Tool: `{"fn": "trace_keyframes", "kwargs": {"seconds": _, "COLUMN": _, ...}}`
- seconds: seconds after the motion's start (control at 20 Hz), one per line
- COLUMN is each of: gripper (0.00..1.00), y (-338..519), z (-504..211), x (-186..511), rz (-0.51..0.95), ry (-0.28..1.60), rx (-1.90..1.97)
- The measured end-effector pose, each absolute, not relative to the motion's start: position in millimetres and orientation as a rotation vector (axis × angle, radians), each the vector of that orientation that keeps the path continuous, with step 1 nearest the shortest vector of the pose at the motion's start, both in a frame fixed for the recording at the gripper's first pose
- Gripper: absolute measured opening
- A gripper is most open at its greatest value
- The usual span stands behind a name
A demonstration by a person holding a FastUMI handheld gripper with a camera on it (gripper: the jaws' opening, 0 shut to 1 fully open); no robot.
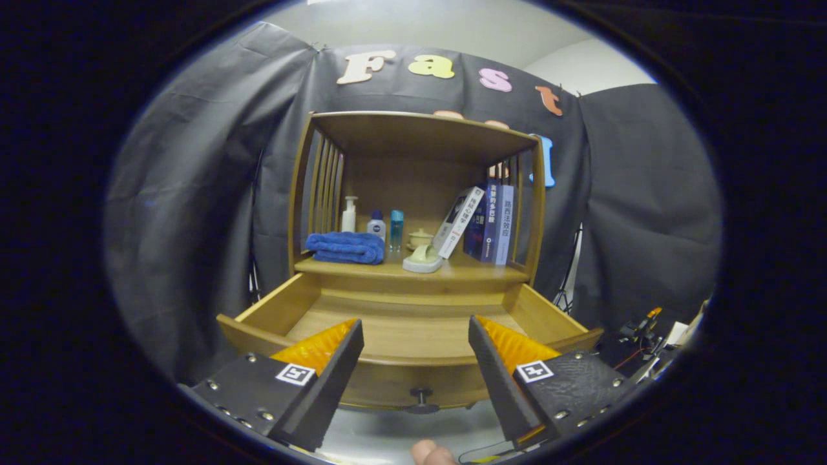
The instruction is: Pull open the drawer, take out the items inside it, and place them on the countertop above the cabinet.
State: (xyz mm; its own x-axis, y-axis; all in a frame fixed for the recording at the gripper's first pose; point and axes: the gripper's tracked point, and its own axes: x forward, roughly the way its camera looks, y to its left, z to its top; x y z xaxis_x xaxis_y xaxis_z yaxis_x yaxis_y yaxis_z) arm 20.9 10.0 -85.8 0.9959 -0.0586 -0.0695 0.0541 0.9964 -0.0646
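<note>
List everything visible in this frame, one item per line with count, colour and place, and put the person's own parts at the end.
Wooden cabinet: 1, light brown, against the black cloth wall.
Open wooden drawer: 1, light brown, pulled out below the countertop; the visible floor looks bare.
Drawer knob: 1, dark, on the drawer front, between the fingers.
Folded towel: 1, blue, left on the countertop.
Pump bottle: 1, white, behind the towel.
Small bottle: 1, white with dark label, right of the pump bottle.
Slim bottle: 1, light blue, beside it.
Lidded ceramic pot: 1, cream, mid-countertop at the back.
Pale dish-like object: 1, pale green, at the countertop's front edge.
Books: about 3, white and blue, right side; one leaning.
Gripper: 1, fingers open, above the drawer front.
Fingertip: 1, below the gripper.
</note>
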Motion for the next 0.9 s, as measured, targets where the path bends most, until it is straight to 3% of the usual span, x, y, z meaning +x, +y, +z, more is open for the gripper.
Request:
{"fn": "trace_keyframes", "kwargs": {"seconds": 0.75, "gripper": 0.98, "y": 1.8, "z": -182.9, "x": 43.3, "rz": -0.048, "ry": 0.223, "rx": -0.073}}
{"fn": "trace_keyframes", "kwargs": {"seconds": 0.9, "gripper": 0.99, "y": 4.7, "z": -184.1, "x": 43.0, "rz": -0.055, "ry": 0.165, "rx": -0.126}}
